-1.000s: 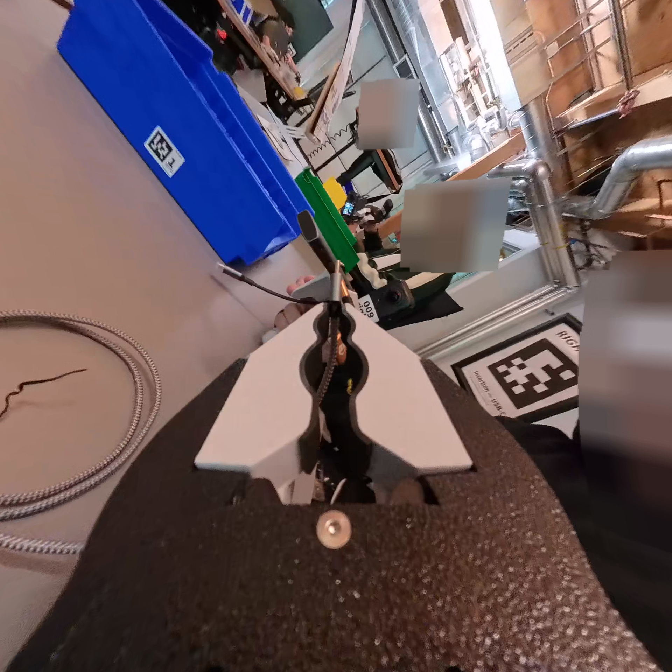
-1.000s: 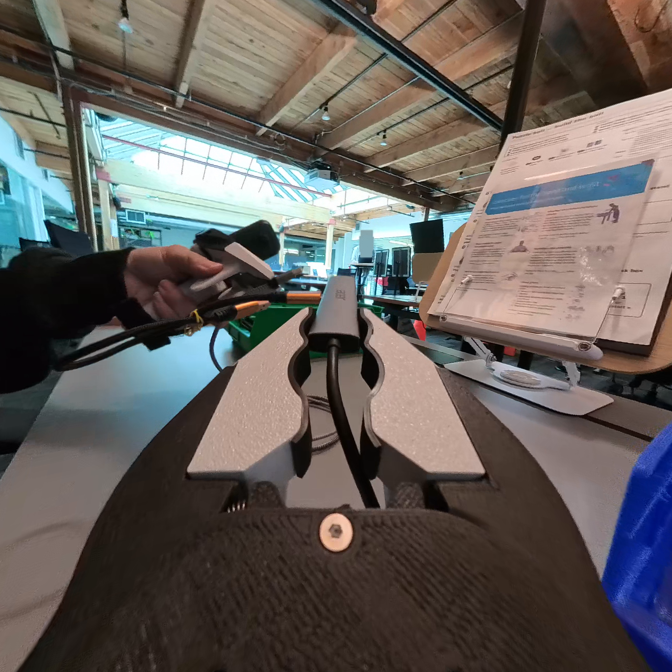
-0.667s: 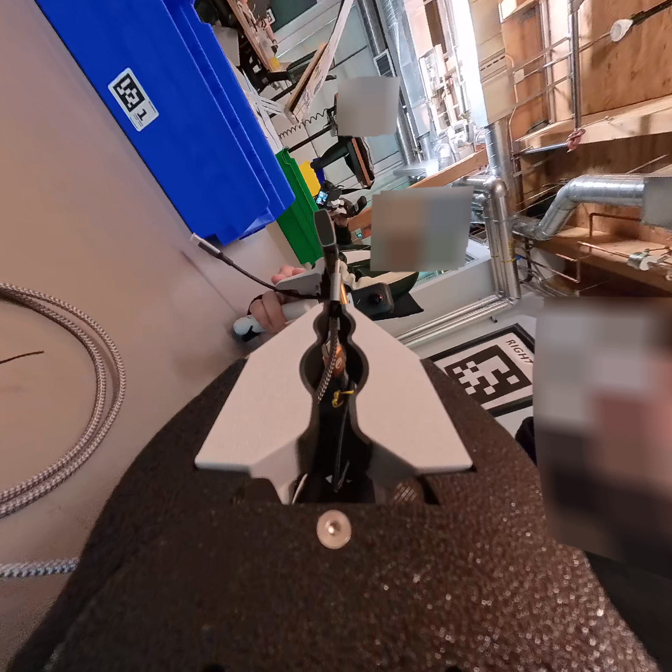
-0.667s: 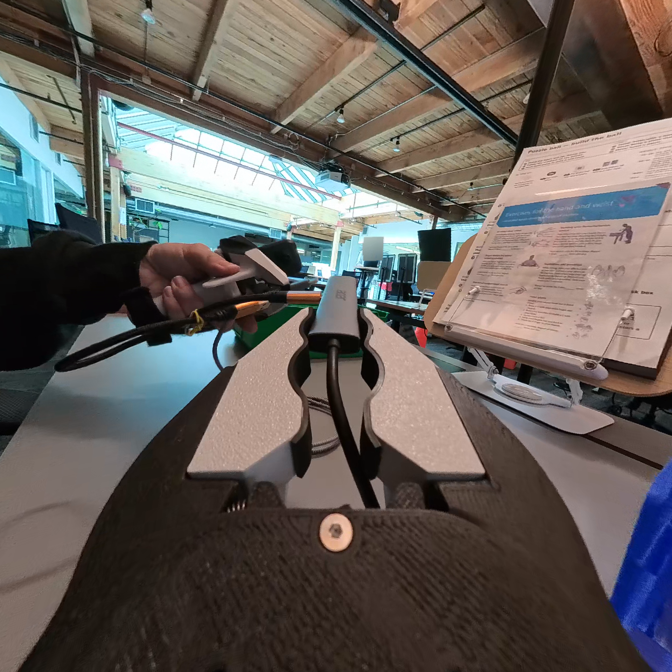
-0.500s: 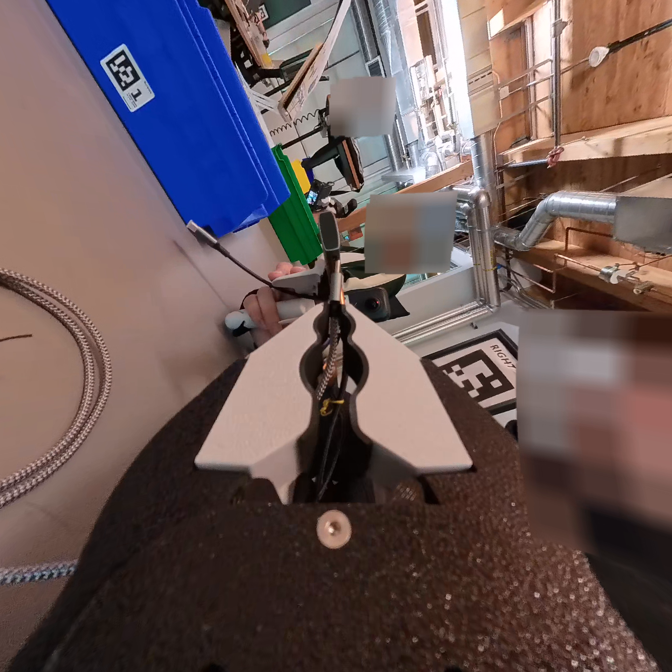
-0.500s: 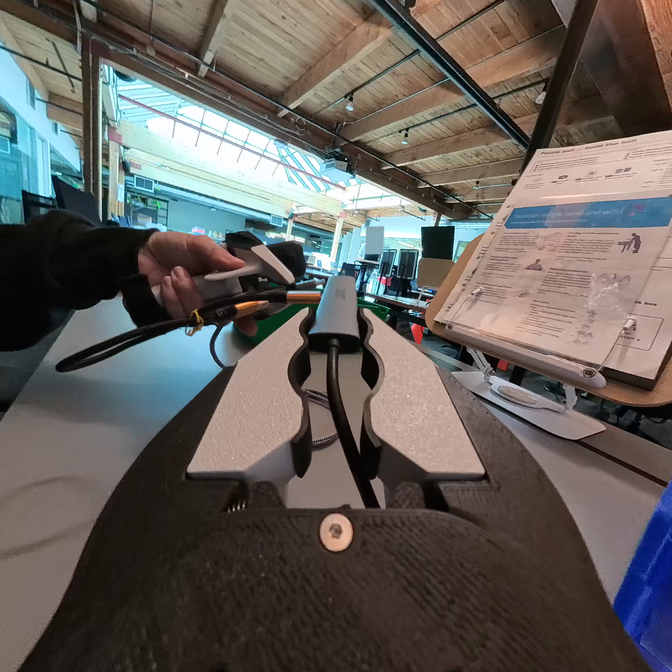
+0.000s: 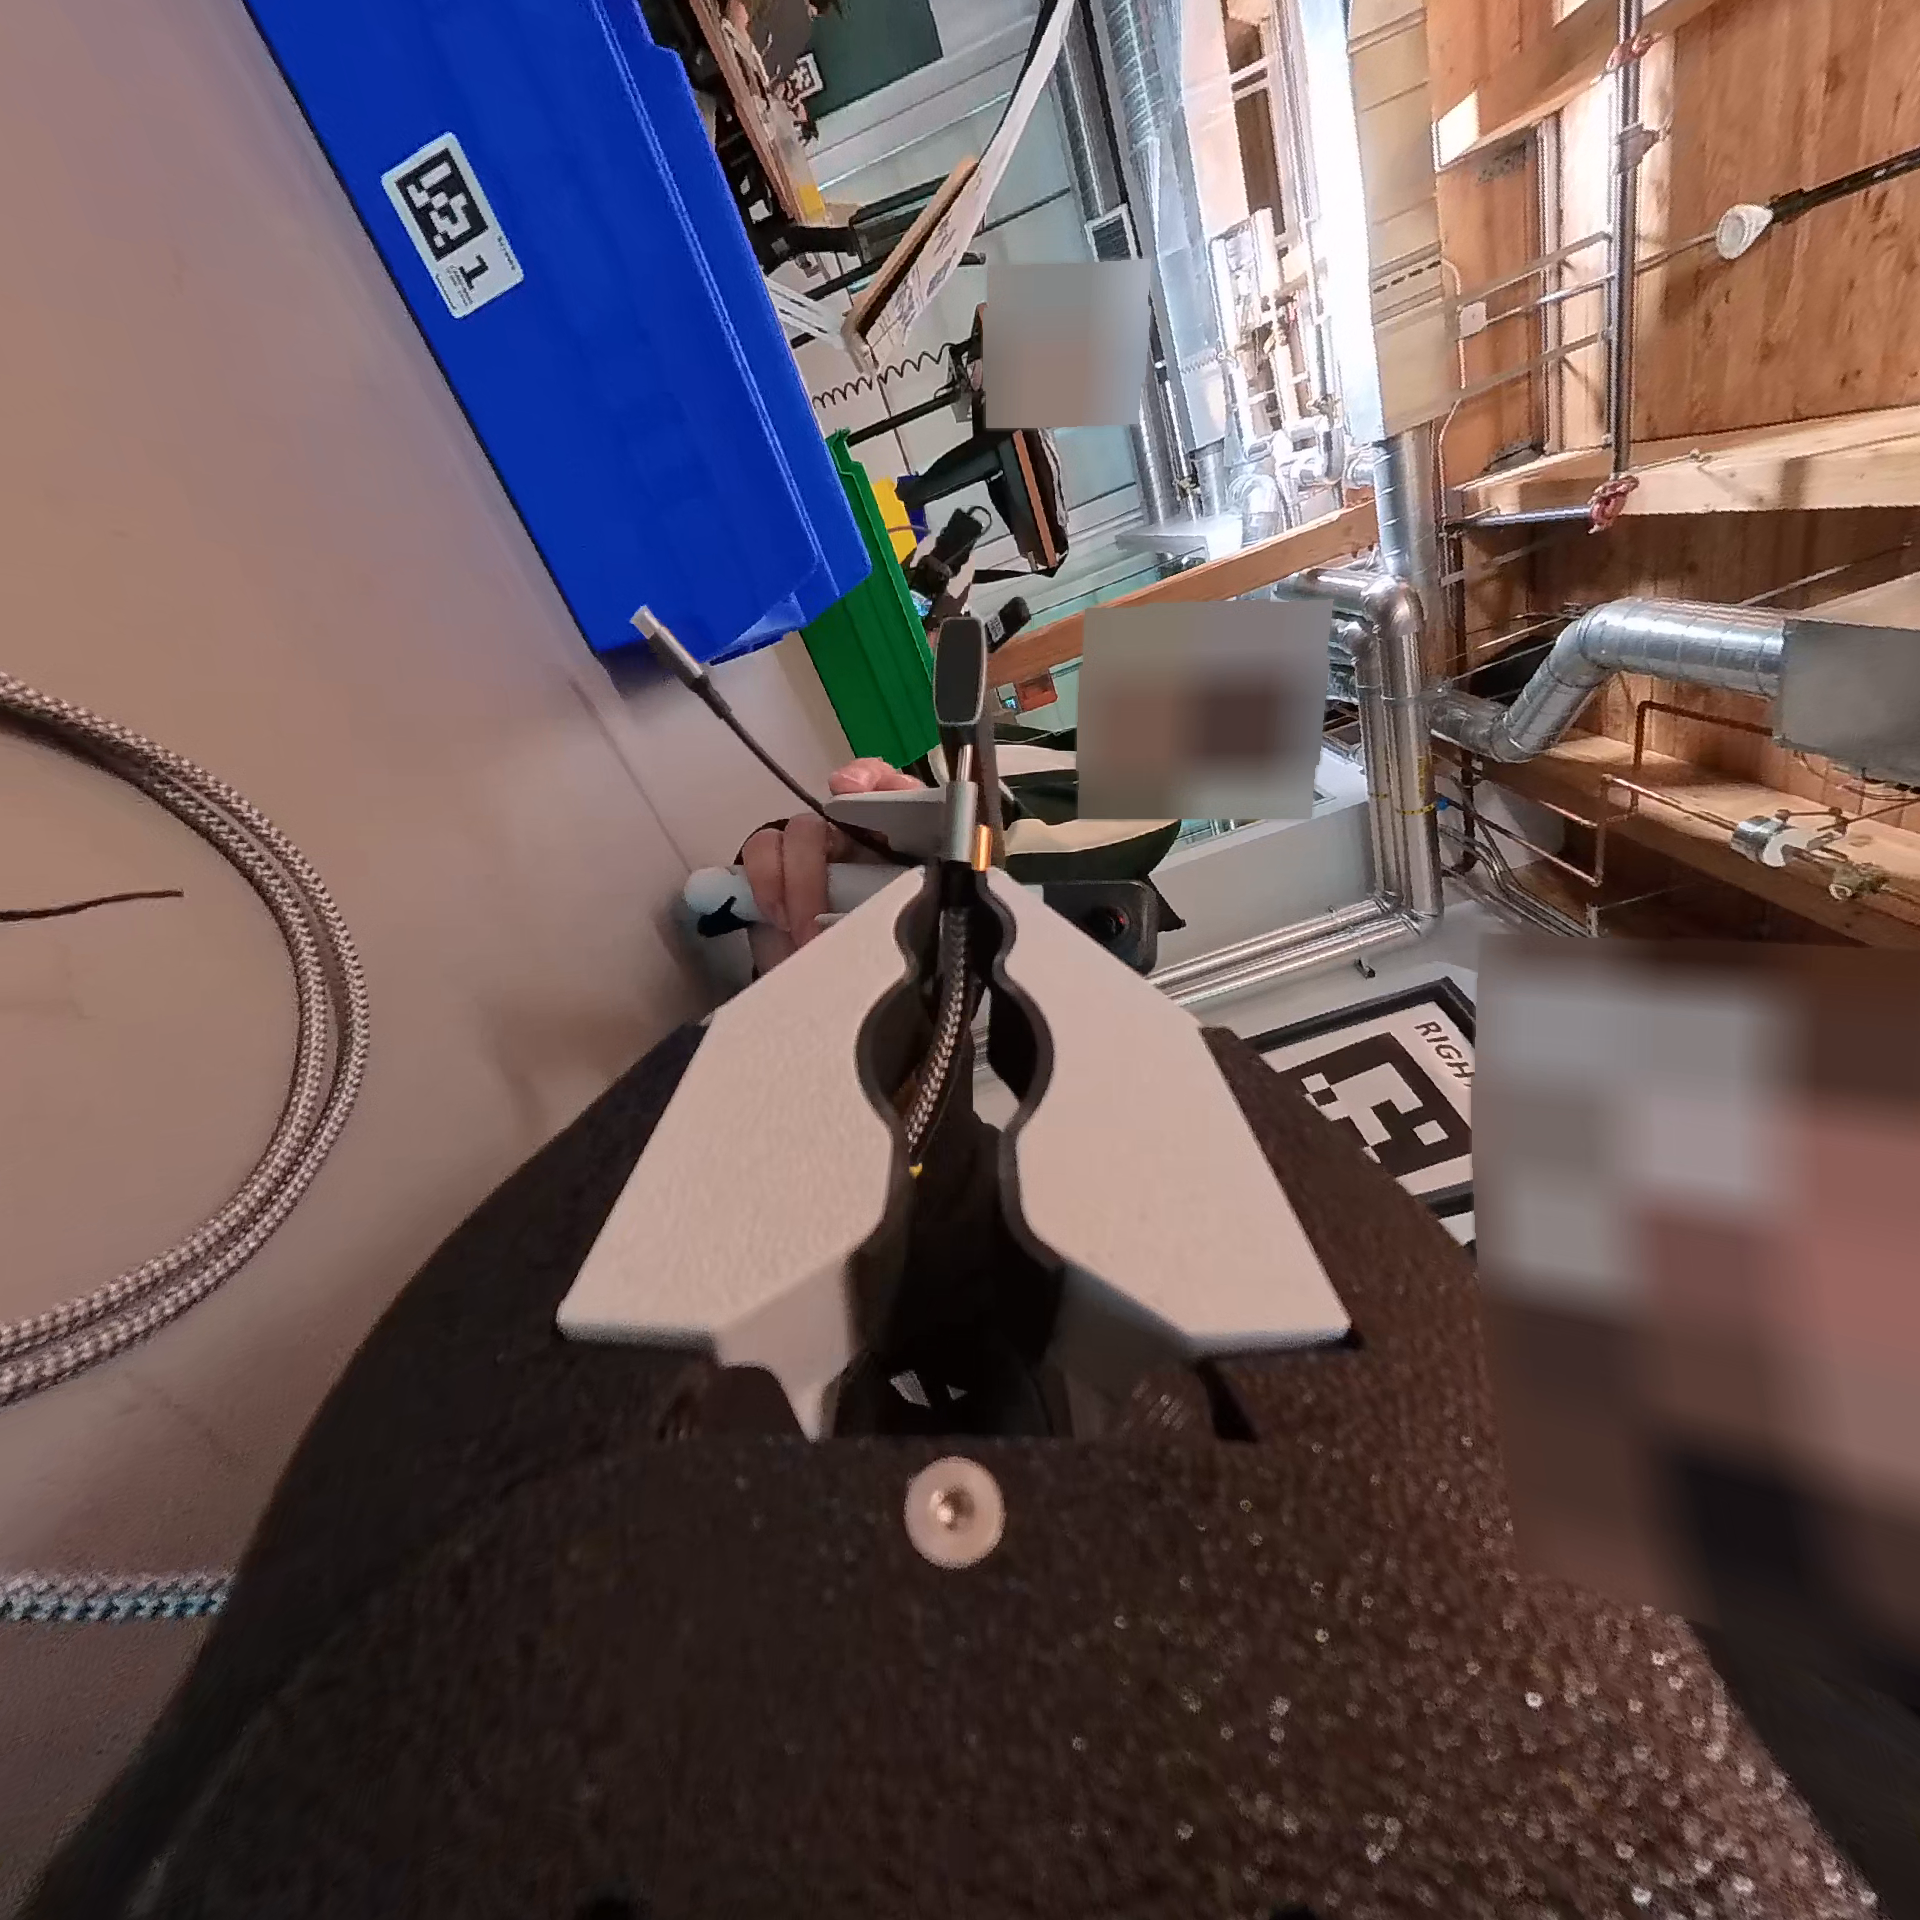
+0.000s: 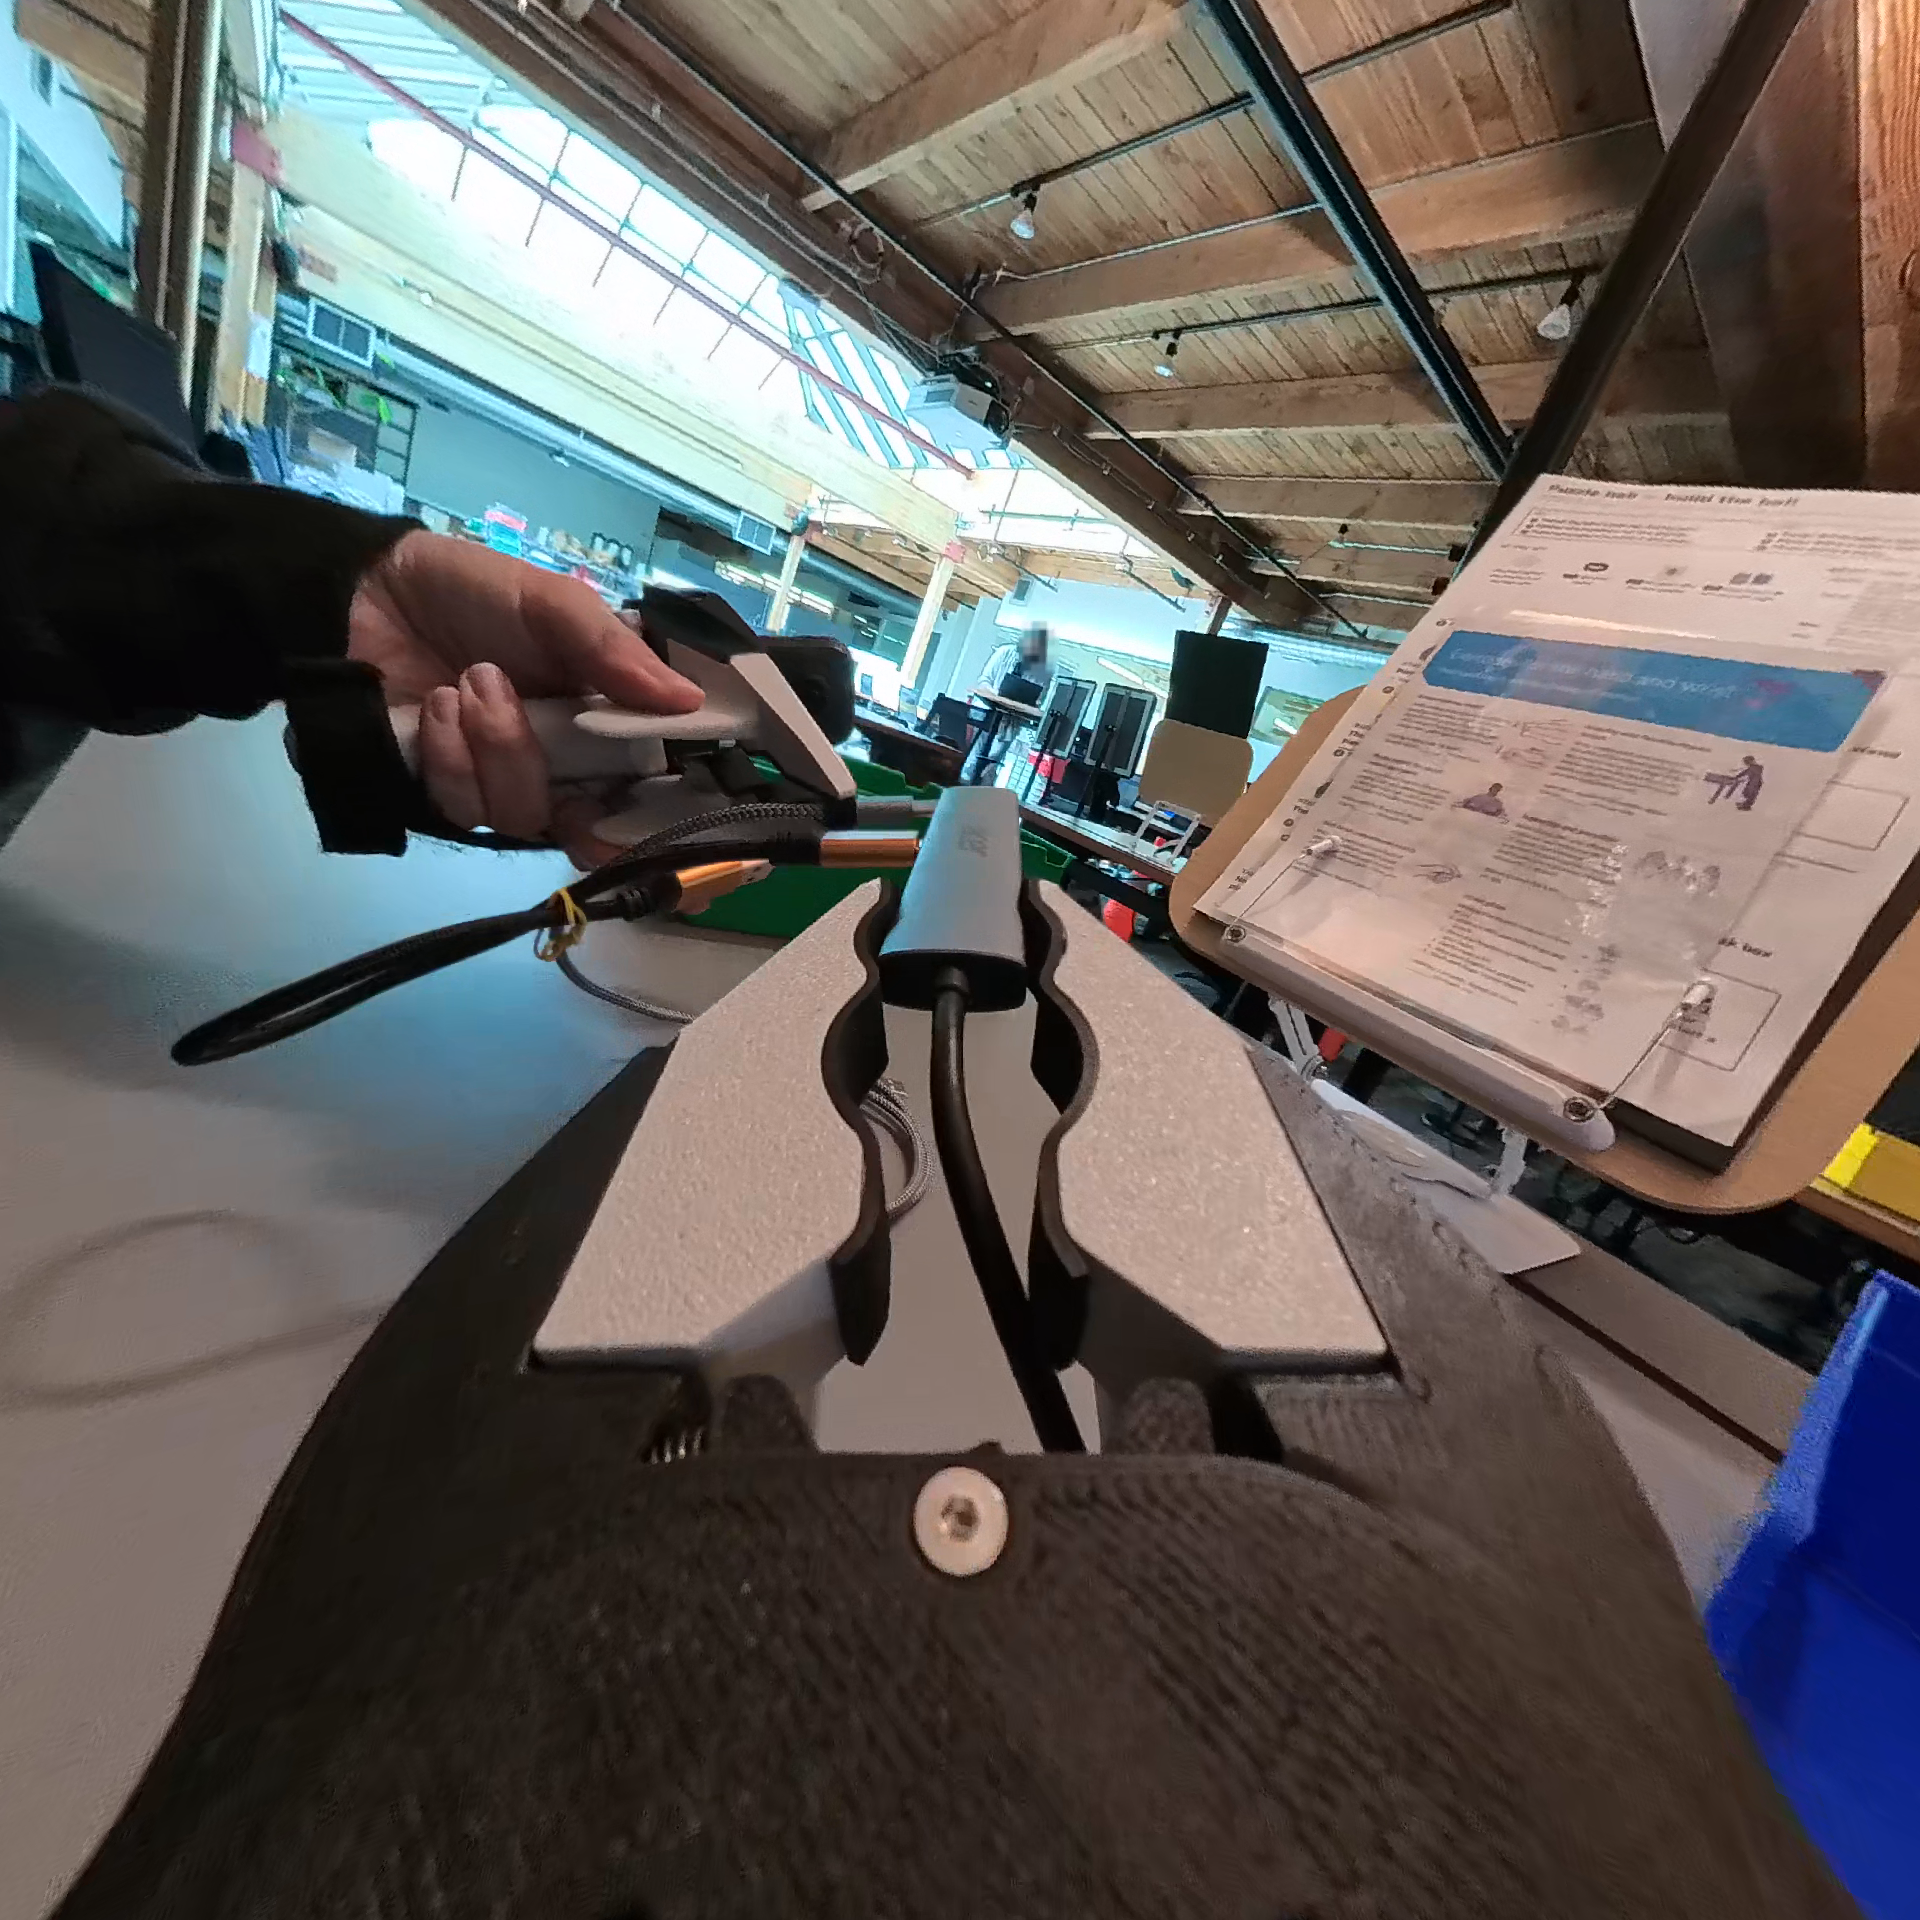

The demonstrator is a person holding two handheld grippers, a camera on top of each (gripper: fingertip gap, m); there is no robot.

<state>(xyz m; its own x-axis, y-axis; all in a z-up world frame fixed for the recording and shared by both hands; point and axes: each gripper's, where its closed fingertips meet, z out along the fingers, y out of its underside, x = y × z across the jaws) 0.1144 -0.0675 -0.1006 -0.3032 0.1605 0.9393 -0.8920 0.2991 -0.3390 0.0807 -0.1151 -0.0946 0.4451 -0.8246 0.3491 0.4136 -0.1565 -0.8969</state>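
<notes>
Up close, the right gripper (image 8: 958, 935) is clamped on a grey adapter (image 8: 961, 873) with its black lead. At ten o'clock, the left gripper (image 8: 847, 795) pinches a braided cable (image 8: 727, 831), plug touching the adapter's side. Farther, at two o'clock, stands a document stand (image 8: 1621, 831).

Behind the grey adapter (image 8: 961, 883), the tips of the braided cable's (image 8: 717, 831) plugs are hidden, so whether they are seated in it cannot be told. Right of the adapter, the blue bin (image 8: 1829, 1621) is cut off by the frame edge. Below it, the adapter's black lead (image 8: 977, 1174) vanishes under the right gripper's (image 8: 958, 914) housing.
</notes>
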